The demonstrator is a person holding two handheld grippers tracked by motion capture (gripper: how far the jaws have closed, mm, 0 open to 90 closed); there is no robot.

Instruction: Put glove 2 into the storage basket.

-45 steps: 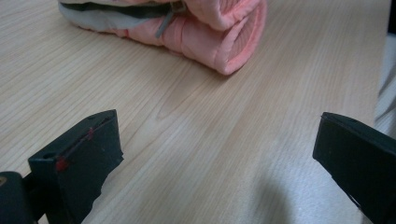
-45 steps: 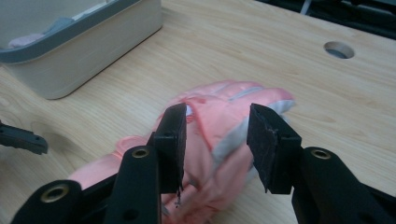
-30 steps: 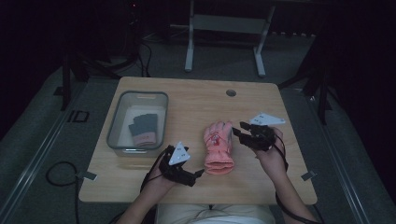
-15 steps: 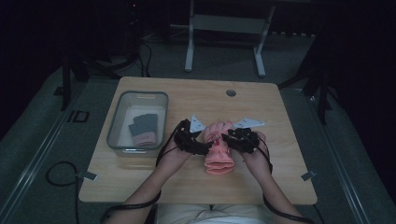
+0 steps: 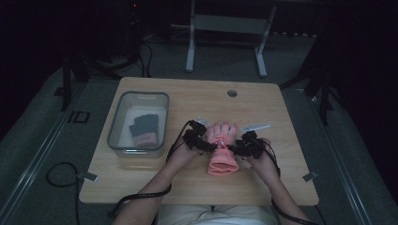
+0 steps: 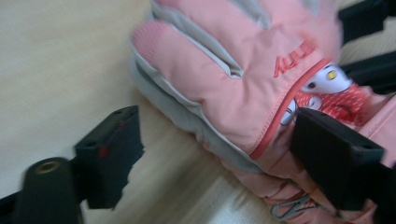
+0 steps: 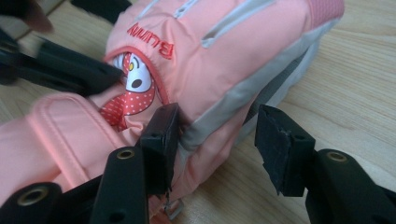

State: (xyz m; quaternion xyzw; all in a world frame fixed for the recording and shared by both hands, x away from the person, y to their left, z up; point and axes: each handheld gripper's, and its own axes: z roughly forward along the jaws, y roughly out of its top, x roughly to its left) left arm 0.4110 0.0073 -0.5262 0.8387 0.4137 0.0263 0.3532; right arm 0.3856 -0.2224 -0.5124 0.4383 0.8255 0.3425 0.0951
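Straddling the soft, padded pink glove [image 5: 222,146] at its wrist, both tongs, left [image 5: 212,146] and right [image 5: 233,150], gape without gripping; pinch the sides.

Black two-jaw left gripper [image 5: 212,145] and right gripper [image 5: 232,149], brass-ringed screw holes behind blocky chipped pads [image 7: 280,149], trailing black cables, bare forearms

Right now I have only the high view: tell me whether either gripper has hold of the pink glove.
Observer: No. The left gripper straddles the pink glove's edge with its jaws just closing, one over the cuff and one over bare table.
Operator: Report the right one.
Observer: The right gripper's jaws have just been opening. One pad touches the glove, the other stands clear.
Operator: Describe the glove's print.
Observer: A cartoon face with red polka dots, beside red lettering.
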